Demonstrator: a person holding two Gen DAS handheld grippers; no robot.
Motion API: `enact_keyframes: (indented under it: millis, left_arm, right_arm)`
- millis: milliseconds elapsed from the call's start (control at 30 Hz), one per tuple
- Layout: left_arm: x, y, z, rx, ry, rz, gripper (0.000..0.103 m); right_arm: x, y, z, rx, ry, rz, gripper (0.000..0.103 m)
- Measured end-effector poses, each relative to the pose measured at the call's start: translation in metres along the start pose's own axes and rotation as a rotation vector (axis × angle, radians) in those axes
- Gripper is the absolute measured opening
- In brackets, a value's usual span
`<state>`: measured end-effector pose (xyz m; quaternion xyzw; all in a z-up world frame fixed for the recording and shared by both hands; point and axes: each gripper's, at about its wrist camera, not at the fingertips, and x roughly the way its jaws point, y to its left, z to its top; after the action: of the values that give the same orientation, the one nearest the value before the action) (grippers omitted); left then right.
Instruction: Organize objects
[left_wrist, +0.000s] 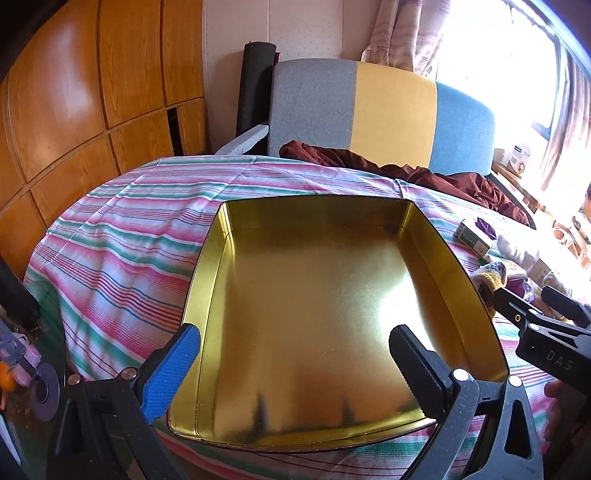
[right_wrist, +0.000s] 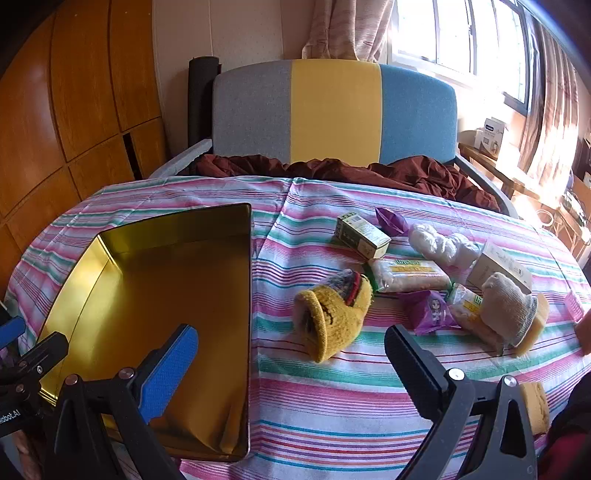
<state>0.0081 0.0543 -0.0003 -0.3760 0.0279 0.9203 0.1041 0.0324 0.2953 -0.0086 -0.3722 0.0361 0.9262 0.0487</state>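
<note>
Blue-padded, both claws, left and right, hang spread and empty, the left over the tin, the right facing the yellow mitten just beside it on the striped surface. The mitten looks soft and floppy, so a shallow pinch could let it slip, or could catch the cloth and drag the packets nearby.

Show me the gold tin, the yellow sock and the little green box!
gold tin (right_wrist: 155, 295): right wrist view, on its bare floor.
yellow sock (right_wrist: 332, 317): right wrist view, on its knitted middle.
little green box (right_wrist: 360, 234): right wrist view, on its top face.
</note>
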Motion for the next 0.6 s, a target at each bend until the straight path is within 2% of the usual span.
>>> enact_keyframes:
  millis: [167,333,600]
  left_arm:
    - [-0.001,-0.012,0.005,0.038,-0.007,-0.024,0.103]
    - [-0.003,-0.035,0.014,0.12,-0.027,-0.065,0.103]
    - [-0.005,-0.09,0.031,0.273,-0.047,-0.187,0.103]
  right_arm:
    - [0.0,-0.034,0.003,0.044,0.022,-0.035,0.103]
    - [-0.003,-0.088,0.004,0.116,0.057,-0.09,0.103]
    - [-0.009,-0.185,0.01,0.265,0.085,-0.21,0.103]
